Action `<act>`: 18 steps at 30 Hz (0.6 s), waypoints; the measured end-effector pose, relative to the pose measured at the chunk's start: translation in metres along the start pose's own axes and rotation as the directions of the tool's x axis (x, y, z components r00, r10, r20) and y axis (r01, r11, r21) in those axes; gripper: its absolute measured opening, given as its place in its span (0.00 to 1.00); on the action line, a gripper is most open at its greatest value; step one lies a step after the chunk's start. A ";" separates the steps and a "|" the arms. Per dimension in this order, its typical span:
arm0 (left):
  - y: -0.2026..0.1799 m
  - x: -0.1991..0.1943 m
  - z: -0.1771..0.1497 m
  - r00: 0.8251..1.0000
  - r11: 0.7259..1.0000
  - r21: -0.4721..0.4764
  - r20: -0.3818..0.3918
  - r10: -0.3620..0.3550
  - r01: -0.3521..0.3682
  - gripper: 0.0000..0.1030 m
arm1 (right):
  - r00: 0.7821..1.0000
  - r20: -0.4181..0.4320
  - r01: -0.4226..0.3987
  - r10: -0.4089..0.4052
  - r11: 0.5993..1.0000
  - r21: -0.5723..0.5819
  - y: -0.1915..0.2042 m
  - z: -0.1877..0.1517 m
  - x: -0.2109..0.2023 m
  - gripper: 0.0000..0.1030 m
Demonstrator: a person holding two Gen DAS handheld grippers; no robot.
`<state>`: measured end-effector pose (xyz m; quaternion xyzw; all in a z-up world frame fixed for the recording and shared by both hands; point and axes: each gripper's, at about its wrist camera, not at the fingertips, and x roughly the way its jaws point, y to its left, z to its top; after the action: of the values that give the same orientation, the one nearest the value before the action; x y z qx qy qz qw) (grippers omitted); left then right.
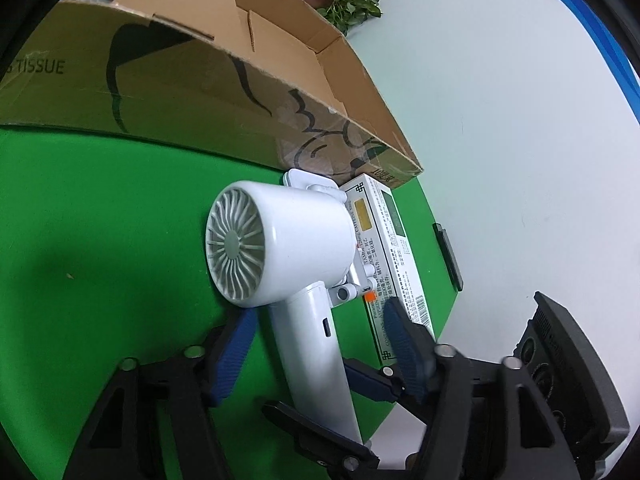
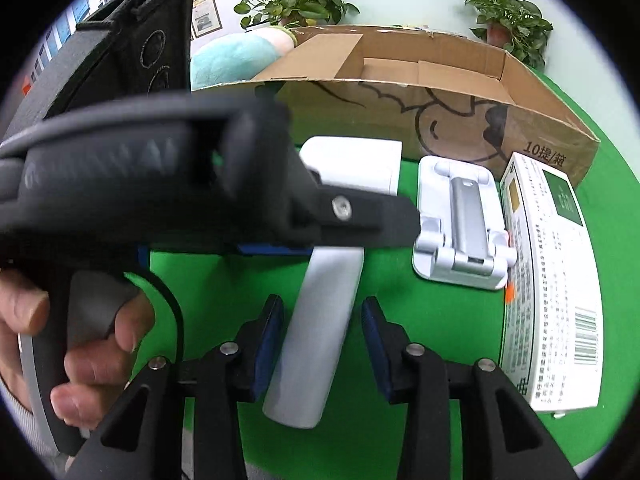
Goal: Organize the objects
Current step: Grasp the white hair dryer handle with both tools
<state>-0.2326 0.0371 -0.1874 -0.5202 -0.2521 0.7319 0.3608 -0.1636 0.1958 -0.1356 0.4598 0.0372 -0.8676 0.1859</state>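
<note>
Plainly, the handheld fan [image 1: 276, 240] lay on the green mat [image 1: 100, 240] just before the cardboard box [image 1: 224, 92], its handle between the spread fingers of both your grippers. Your left gripper [image 1: 316, 344] and your right gripper [image 2: 322, 344] each straddled that handle without pinching it. Beside the fan sat the white folding stand [image 2: 460, 220] and the medicine carton [image 2: 552, 280], all outside the box, which looked empty, so I judged nearly everything was left to do. Only the left view showed the fan's grille; only the right showed your hand [image 2: 80, 340] and the stand clearly.
</note>
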 end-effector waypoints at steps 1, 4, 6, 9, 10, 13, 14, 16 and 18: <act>0.002 0.002 0.000 1.000 1.000 -0.010 -0.004 -0.005 0.005 0.43 | 1.000 0.003 0.004 -0.004 1.000 -0.002 0.001 0.000 0.000 0.38; 0.003 0.005 -0.002 1.000 1.000 -0.018 0.001 0.006 -0.006 0.33 | 1.000 0.010 0.022 -0.021 1.000 -0.007 0.004 -0.001 0.001 0.38; 0.002 0.007 -0.002 1.000 1.000 -0.017 0.003 0.018 -0.018 0.31 | 0.999 0.016 0.043 -0.042 0.999 -0.022 0.011 -0.004 -0.001 0.37; 0.001 0.007 -0.002 1.000 1.000 -0.018 0.008 0.021 -0.021 0.31 | 0.998 0.026 0.057 -0.056 0.998 -0.025 0.013 -0.006 -0.002 0.35; 0.000 0.007 -0.002 1.000 1.000 -0.019 0.011 0.024 -0.024 0.30 | 0.998 0.030 0.057 -0.056 0.998 -0.021 0.013 -0.006 -0.002 0.34; -0.002 0.007 -0.002 0.999 0.999 -0.024 0.014 0.030 -0.029 0.30 | 0.996 0.042 0.073 -0.072 0.997 -0.014 0.016 -0.008 -0.004 0.31; -0.003 0.007 -0.002 0.999 0.999 -0.023 0.016 0.035 -0.034 0.30 | 0.996 0.047 0.075 -0.075 0.997 -0.007 0.015 -0.008 -0.004 0.30; -0.006 0.006 -0.004 0.999 0.999 -0.022 0.017 0.039 -0.038 0.30 | 0.996 0.053 0.078 -0.078 0.997 0.005 0.014 -0.010 -0.006 0.29; -0.008 0.005 -0.005 0.999 0.999 -0.022 0.021 0.038 -0.037 0.30 | 0.994 0.060 0.087 -0.088 0.996 0.012 0.014 -0.011 -0.006 0.28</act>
<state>-0.2268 0.0465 -0.1860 -0.5208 -0.2542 0.7414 0.3384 -0.1466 0.1871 -0.1354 0.4320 0.0477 -0.8886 0.1466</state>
